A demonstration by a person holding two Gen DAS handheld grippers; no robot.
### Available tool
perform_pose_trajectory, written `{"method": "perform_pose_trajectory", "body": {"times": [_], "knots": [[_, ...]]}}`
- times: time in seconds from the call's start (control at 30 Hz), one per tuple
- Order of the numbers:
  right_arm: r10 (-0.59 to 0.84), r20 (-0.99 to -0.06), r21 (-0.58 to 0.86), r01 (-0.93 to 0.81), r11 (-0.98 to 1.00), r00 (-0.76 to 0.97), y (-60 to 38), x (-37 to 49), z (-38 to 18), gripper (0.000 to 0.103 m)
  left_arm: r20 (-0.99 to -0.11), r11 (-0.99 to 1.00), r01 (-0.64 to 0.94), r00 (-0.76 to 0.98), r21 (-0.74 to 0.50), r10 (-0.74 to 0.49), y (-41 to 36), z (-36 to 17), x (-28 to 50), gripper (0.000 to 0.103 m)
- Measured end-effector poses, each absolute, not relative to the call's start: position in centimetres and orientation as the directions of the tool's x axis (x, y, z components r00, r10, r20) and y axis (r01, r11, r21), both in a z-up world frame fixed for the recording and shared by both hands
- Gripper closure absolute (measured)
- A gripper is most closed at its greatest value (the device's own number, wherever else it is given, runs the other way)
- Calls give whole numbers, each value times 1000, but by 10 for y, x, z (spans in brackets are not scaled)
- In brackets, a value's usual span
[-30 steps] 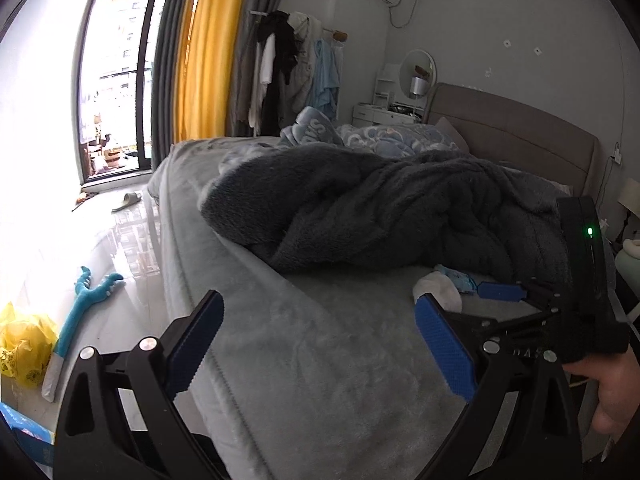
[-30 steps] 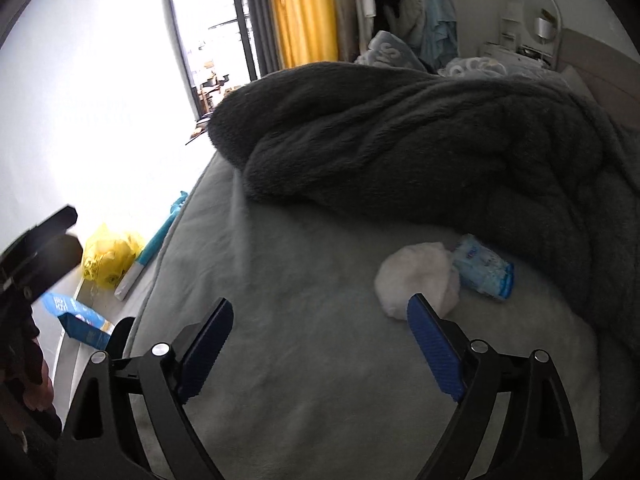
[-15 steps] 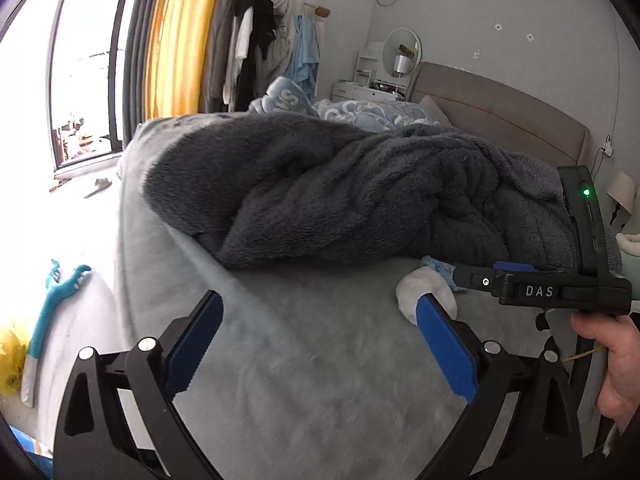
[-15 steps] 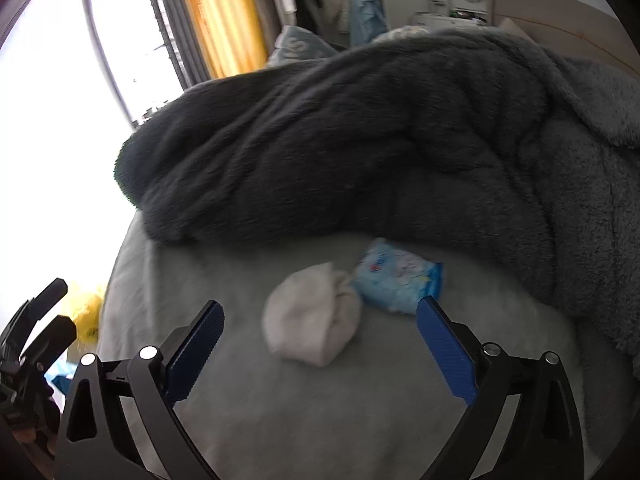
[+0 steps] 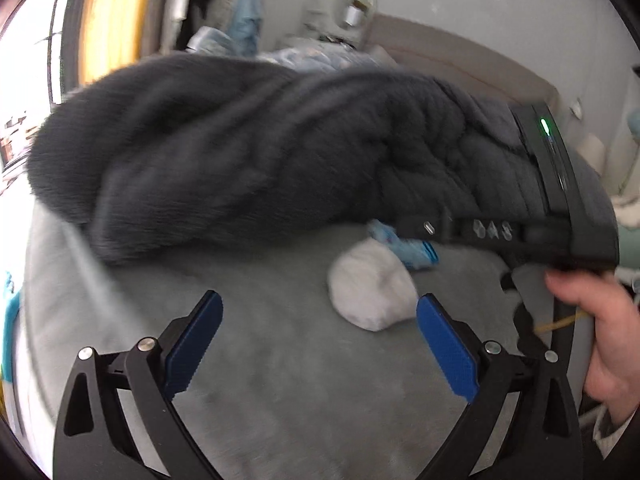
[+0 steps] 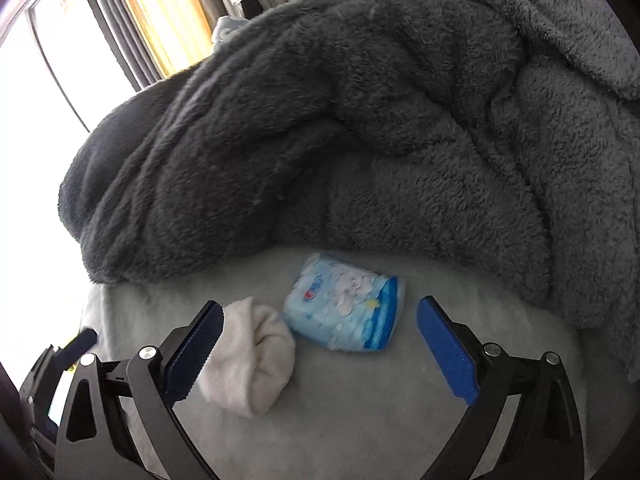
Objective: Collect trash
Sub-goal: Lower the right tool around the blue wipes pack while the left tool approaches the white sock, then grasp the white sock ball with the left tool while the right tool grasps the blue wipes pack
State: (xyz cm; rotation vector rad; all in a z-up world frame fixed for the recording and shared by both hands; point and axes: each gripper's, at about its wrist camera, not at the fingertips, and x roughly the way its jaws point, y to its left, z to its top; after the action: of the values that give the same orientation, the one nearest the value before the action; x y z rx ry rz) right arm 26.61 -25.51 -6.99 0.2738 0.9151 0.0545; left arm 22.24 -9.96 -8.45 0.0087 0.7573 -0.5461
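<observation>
Tissue packet [image 6: 346, 306], pale blue, is seen lying flat on the bed [image 6: 360, 412], just below the dark grey blanket [image 6: 340, 120]. Touching the packet's left edge is a white sock [image 6: 252, 364]. Both the right tool [image 6: 318, 350] and left tool [image 5: 320, 346] are held wide open, nothing gripped.

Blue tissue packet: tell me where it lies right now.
In the right wrist view the blue tissue packet lies on the grey bedsheet, just below the dark fleece blanket and right of the white sock, between the open right gripper fingers.
</observation>
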Motion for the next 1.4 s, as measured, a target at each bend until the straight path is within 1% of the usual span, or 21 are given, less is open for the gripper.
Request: {"method": "perform_pose_trajectory", "body": {"times": [0.07, 0.17, 0.33, 0.7, 0.77, 0.8, 0.83, 0.97, 1.2, 1.3, 1.37, 1.4], "knots": [[164, -780, 261, 75, 962, 604, -258, 271, -73, 5, -667, 842, 508, 565, -183, -486, -110, -93, 225, 4], [166, -792, 260, 78, 962, 587, -265, 281, -82, 5, -684, 816, 538, 514, -212, -517, -121, -103, 232, 4], [190, -806, 293, 98, 951, 560, -279, 301, -98, 5, -691, 797, 551, 477, -247, -544, -135, -111, 247, 4], [210, -840, 299, 104, 949, 500, -286, 321, -126, 5, -745, 774, 588, 403, -235, -532, -172, -132, 274, 5], [212, -848, 300, 110, 948, 486, -288, 325, -132, 5, -752, 771, 591, 390, -238, -532, -176, -136, 278, 8], [208, -852, 293, 109, 950, 481, -290, 326, -135, 5, -757, 772, 590, 385, -238, -528, -178, -139, 281, 15], [201, -857, 282, 105, 954, 475, -290, 327, -137, 5, -761, 775, 586, 383, -238, -523, -180, -140, 283, 18], [177, -866, 250, 99, 963, 468, -282, 336, -144, 2, -757, 771, 580, 371, -263, -538, -179, -142, 287, 20], [168, -867, 236, 90, 967, 470, -270, 346, -150, 3, -749, 756, 585, 350, -294, -562, -175, -141, 287, 31], [156, -866, 223, 87, 971, 475, -266, 341, -153, 7, -745, 753, 589, 353, -292, -565, -158, -136, 280, 36], [139, -866, 210, 96, 973, 481, -267, 335, -152, 18, -746, 755, 591, 358, -285, -562, -158, -135, 278, 38], [136, -864, 211, 104, 972, 484, -269, 333, -151, 22, -746, 755, 593, 360, -280, -560, -159, -133, 276, 39]]}}
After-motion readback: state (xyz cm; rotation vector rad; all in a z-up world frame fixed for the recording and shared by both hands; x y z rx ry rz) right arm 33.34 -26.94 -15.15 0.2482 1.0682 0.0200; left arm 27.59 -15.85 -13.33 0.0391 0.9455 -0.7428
